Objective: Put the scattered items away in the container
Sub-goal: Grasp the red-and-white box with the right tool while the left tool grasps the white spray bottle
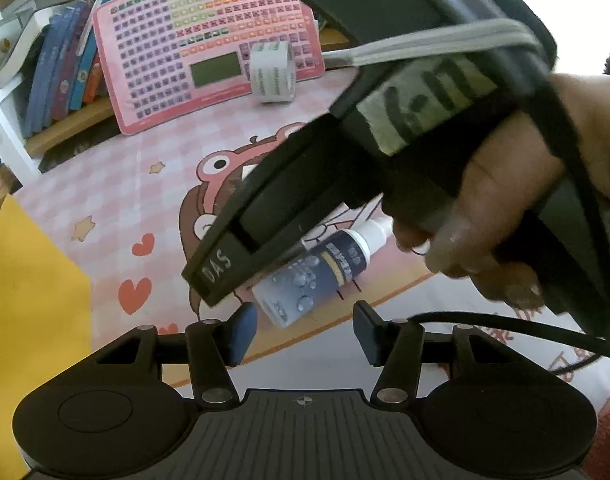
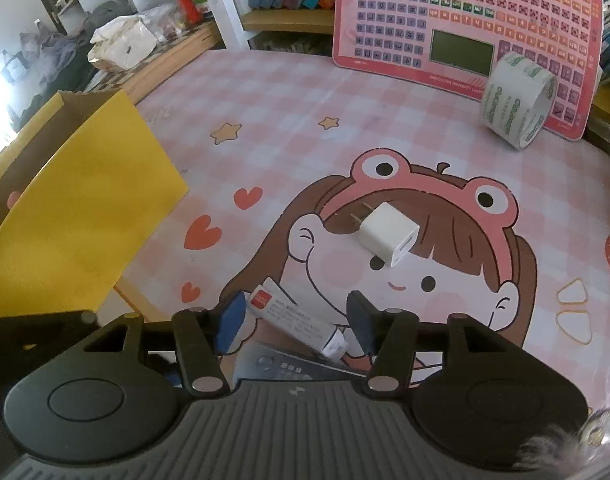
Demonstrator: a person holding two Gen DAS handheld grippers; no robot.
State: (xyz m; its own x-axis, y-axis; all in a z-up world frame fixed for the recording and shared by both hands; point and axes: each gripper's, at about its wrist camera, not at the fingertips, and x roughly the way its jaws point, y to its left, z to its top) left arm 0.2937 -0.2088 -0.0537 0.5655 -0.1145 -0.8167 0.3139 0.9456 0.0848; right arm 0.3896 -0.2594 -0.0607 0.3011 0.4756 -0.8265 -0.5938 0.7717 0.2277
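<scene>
**Both hand-held grippers released over the cluttered desk**

The right hand-held gripper (image 2: 295, 322) stood spread, a white tube (image 2: 295, 322) lying between its fingers untouched; a charger (image 2: 389, 236) lay ahead, the tape roll (image 2: 515, 98) far ahead-right, the yellow container (image 2: 77, 208) to its left. The left hand-held gripper (image 1: 305, 334) was also released, a spray bottle (image 1: 317, 272) just ahead, partly hidden by the other device's body.

The tabletop (image 2: 289, 92) wears a pink checked mat printed with a cartoon girl. On it lie a white charger plug (image 2: 389, 238), a white tube (image 2: 297, 320), a small dark-labelled bottle (image 1: 317, 272) and two rubber bands (image 2: 573, 308). A tape roll (image 2: 515, 100) stands near the back edge, just before a pink keyboard toy (image 2: 465, 12), and a yellow box (image 2: 77, 200) sits at the left.
</scene>
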